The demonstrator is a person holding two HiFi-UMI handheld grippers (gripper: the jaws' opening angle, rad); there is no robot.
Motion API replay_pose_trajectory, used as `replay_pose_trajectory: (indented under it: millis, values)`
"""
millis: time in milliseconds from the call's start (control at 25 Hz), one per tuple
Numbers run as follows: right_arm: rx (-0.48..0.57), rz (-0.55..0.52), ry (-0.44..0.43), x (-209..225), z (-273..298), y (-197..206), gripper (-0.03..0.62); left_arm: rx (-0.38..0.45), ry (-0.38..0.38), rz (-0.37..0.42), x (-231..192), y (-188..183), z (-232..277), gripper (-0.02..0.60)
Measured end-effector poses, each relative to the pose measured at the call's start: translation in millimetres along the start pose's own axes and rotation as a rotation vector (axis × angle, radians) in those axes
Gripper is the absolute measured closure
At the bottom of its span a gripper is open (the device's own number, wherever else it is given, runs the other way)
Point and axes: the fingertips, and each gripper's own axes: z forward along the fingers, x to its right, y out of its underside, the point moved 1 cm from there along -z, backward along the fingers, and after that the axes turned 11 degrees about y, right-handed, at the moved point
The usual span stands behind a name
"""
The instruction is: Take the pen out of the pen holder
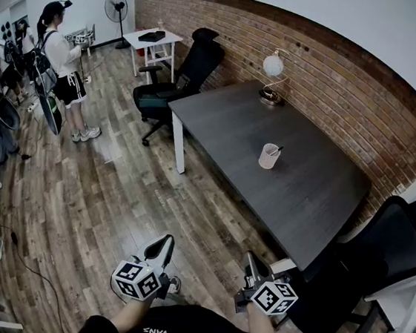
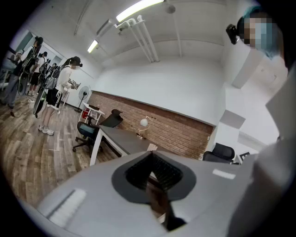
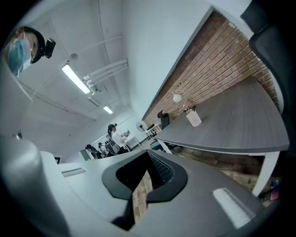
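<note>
Counts at the grey table
One table [image 1: 302,195] carries one pen holder [image 1: 269,157], one pen [image 1: 278,149] and one globe lamp [image 1: 273,65]. There are two black office chairs, a far chair [image 1: 198,60] and a near chair [image 1: 397,243]. Also one standing fan [image 1: 116,6], one small white table [image 1: 133,39], and perhaps three people [image 1: 60,56], crowded together.

An office: long grey desk [image 1: 295,187], black swivel chairs [image 1: 191,70], brick wall [image 1: 337,80], ceiling strip lights [image 2: 138,8].

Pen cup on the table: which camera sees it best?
The head view: the pen holder stands whole on the grey table, with the pen sticking out. The right gripper view shows it tiny and far away; the left gripper view barely shows it.
</note>
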Motion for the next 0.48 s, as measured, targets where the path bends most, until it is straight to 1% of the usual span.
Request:
replay_pose_trajectory:
  millis: [200,360,480]
  values:
    - [0.001,0.002,-0.009,6,-9,2,0.594,-0.001,0.004,0.005,13,6,0,0.529]
    - [0.014,0.015,-0.034,7,-11,-1,0.594,-0.008,0.017,0.001,19,10,3,0.529]
    - [0.029,0.009,-0.019,9,-8,-6,0.594,-0.021,0.03,-0.009,17,14,10,0.529]
